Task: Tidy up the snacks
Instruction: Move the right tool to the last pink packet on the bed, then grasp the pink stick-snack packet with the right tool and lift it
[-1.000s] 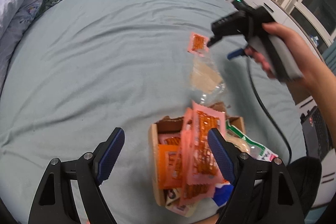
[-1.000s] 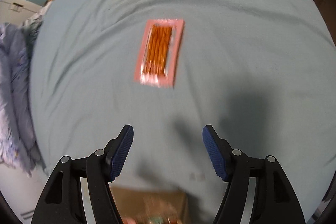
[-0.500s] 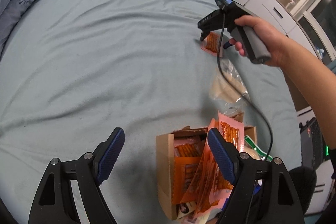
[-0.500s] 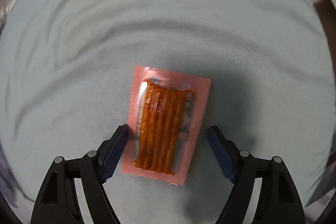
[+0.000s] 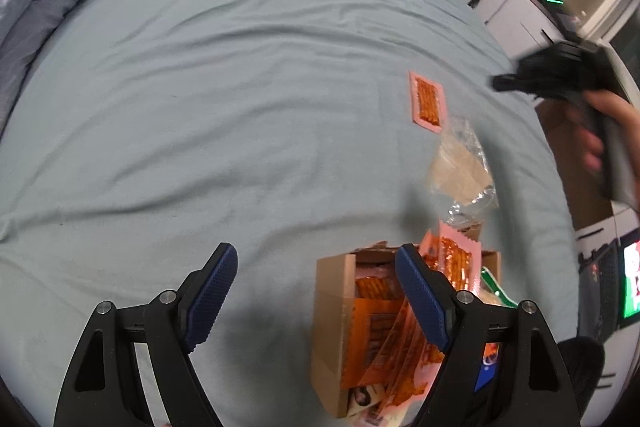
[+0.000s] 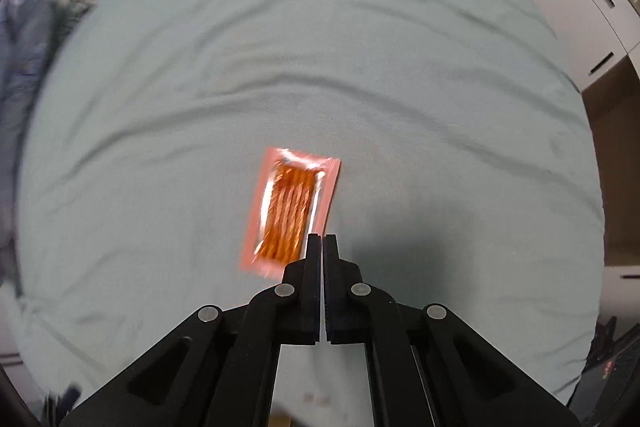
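Where white cabinets [image 5: 516, 7] stand, rumpled bedsheet [image 5: 240, 87].

The bed [image 5: 208, 99] offers a broad, bare stretch of sheet across its centre and left side; a gripper could pass there unobstructed. Obstacles gather at the near right: an open cardboard box [image 5: 332, 311] crammed with snack packets standing above its rim, a crumpled clear bag [image 5: 460, 163] just beyond it, and a single pink snack packet [image 5: 427, 102] lying flat farther out. Sheet shows between packet and bag only as a narrow gap. A bunched quilt [image 5: 44, 7] borders the far left edge. White cabinets [image 5: 516, 3] stand close along the right side, limiting approach from there.
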